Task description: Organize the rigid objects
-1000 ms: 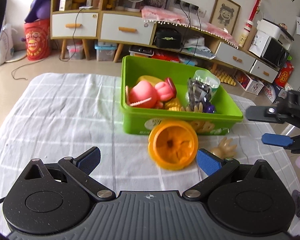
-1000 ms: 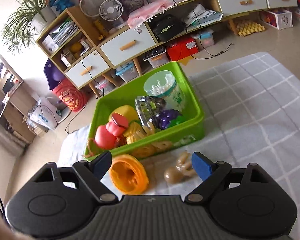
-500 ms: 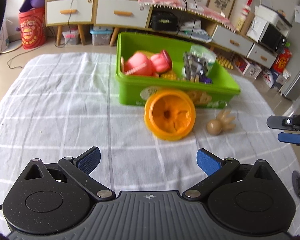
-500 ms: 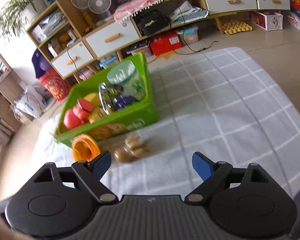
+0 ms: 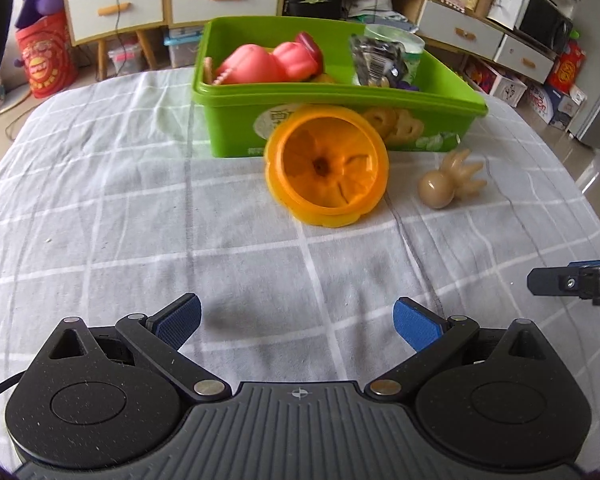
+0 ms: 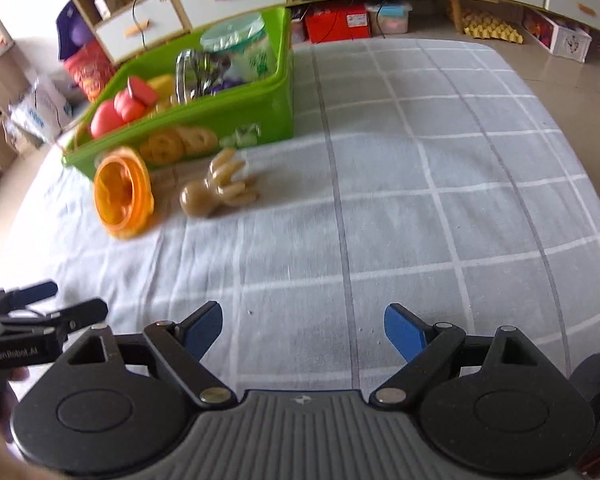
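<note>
I hold both the left gripper [image 5: 296, 320] and the right gripper [image 6: 303, 326] open and empty; the orange cup [image 5: 327, 164] and the beige octopus toy [image 5: 450, 180] lie at twelve o'clock, before the green bin [image 5: 236, 120], probably next to go in.

Checked cloth [image 5: 100, 208] bears bin [image 5: 236, 120], pumpkin [image 5: 328, 168], octopus [image 5: 448, 180].

Readable only: "GenRobot.AI" in pale letters on the black body of the left gripper [image 6: 40, 304], right wrist view.
</note>
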